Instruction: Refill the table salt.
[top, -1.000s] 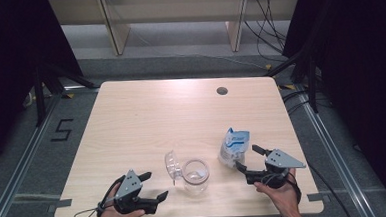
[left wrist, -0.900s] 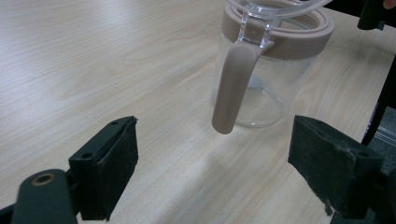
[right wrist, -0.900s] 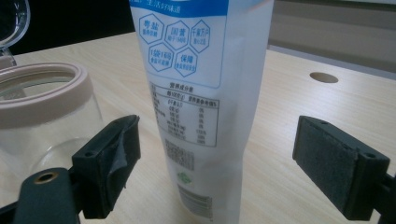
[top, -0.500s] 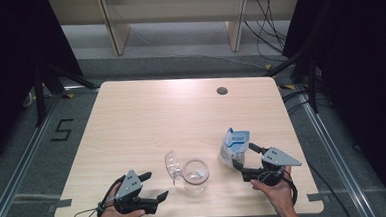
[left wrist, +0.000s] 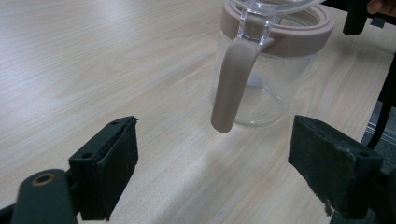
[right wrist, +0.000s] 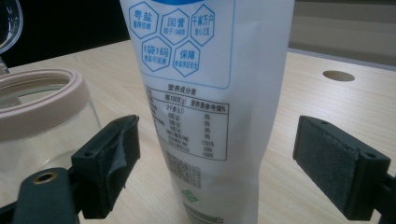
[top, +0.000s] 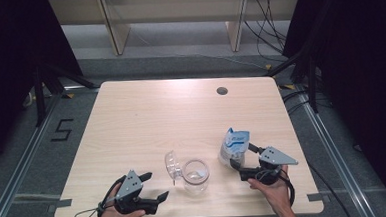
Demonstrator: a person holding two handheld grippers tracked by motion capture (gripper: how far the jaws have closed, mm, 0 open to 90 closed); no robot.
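Note:
A white pouch with blue print [top: 234, 145] stands upright on the table, right of a clear glass jar [top: 195, 175]. The jar has a tan rim, and its clear lid [top: 171, 163] is flipped open to its left. My right gripper [top: 241, 156] is open, with one jaw on each side of the pouch [right wrist: 210, 93]; whether the pads touch it I cannot tell. My left gripper [top: 155, 186] is open near the table's front edge, left of the jar. It faces the jar's tan handle [left wrist: 231, 79] from a short distance, with nothing between its pads.
The light wooden table [top: 181, 114] has a round cable hole [top: 222, 91] at the back right. Dark floor with cables and rails surrounds it, and shelving stands behind. The jar [right wrist: 42, 121] sits close to the pouch's left side.
My right gripper has moved left toward the pouch, so its open jaws now flank it. The left gripper, jar and pouch have stayed put.

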